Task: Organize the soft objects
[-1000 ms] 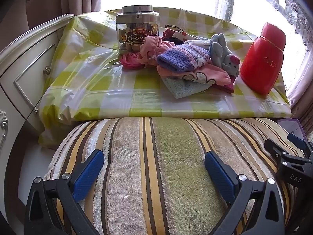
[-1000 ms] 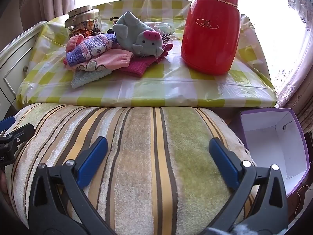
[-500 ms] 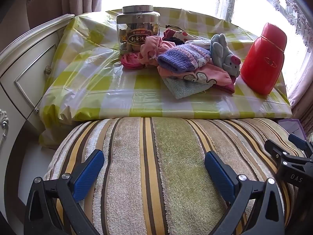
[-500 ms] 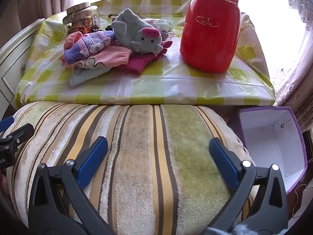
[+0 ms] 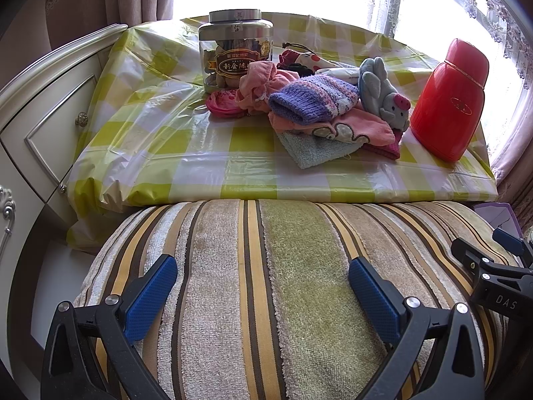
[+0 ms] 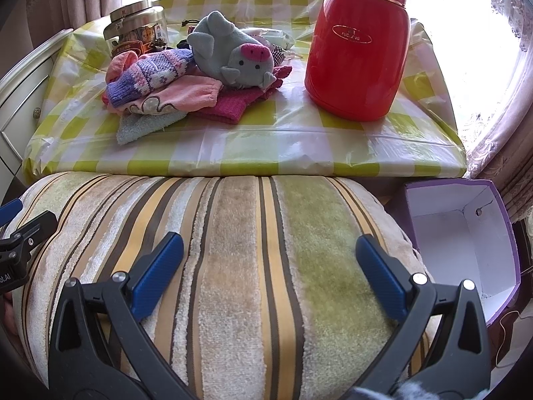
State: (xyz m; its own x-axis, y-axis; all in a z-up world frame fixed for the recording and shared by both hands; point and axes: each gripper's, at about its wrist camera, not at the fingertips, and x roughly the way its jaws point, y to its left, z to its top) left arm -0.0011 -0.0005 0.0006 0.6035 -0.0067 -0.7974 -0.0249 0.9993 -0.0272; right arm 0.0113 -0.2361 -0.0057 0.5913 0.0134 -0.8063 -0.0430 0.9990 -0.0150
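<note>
A pile of soft things lies on the checked table [image 5: 186, 153]: a purple knit hat [image 5: 313, 98] [image 6: 150, 73], a grey plush pig [image 5: 386, 96] [image 6: 233, 53], pink cloths [image 5: 353, 126], a blue towel [image 5: 316, 151] [image 6: 143, 126] and a magenta cloth [image 6: 230, 105]. My left gripper [image 5: 263, 283] is open and empty above a striped cushion [image 5: 266, 283]. My right gripper [image 6: 269, 260] is open and empty above the same cushion [image 6: 233, 266], near its right side.
A red thermos [image 5: 449, 100] [image 6: 359, 50] stands right of the pile. A clear snack jar [image 5: 235, 48] [image 6: 136, 31] stands behind it. An open purple box [image 6: 466, 243] sits right of the cushion. A white cabinet [image 5: 43, 126] is at the left.
Both grippers have crept slightly forward toward the table. Both stay open and empty.
</note>
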